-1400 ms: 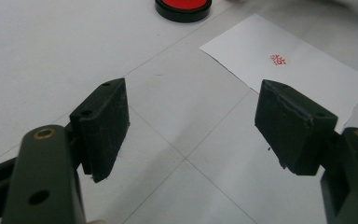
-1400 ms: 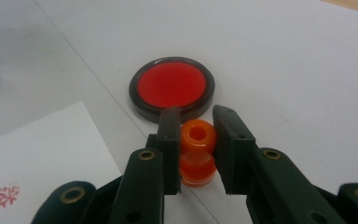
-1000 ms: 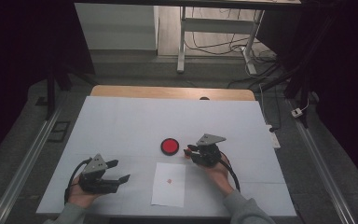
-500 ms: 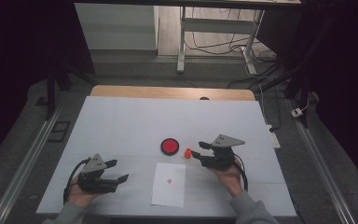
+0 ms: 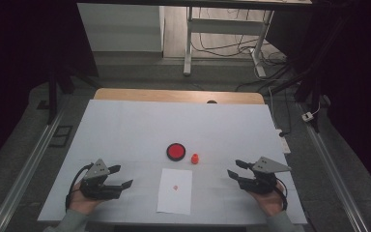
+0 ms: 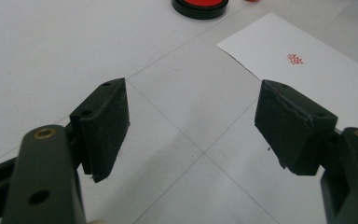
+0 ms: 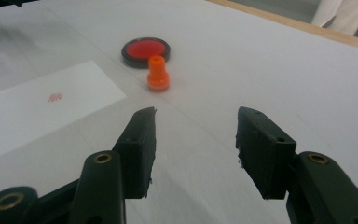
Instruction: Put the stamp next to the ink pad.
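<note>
White table (image 5: 125, 125): right hand-held gripper (image 5: 238, 170) released orange stamp (image 5: 194, 158), withdrew rightward.

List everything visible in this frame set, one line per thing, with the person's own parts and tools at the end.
stamp: one, orange, upright on the table just right of the ink pad
ink pad: one, round, red in a black rim, mid-table beyond the paper
paper sheet: one, white, near edge of the table, bearing a small red stamped mark
table: one, white top with a wooden far edge
cables: several, dark, on the floor beyond the table
left tool: one, black, jaws open, nothing between them, left of the paper
right tool: one, black, jaws open, empty, right of the paper
</note>
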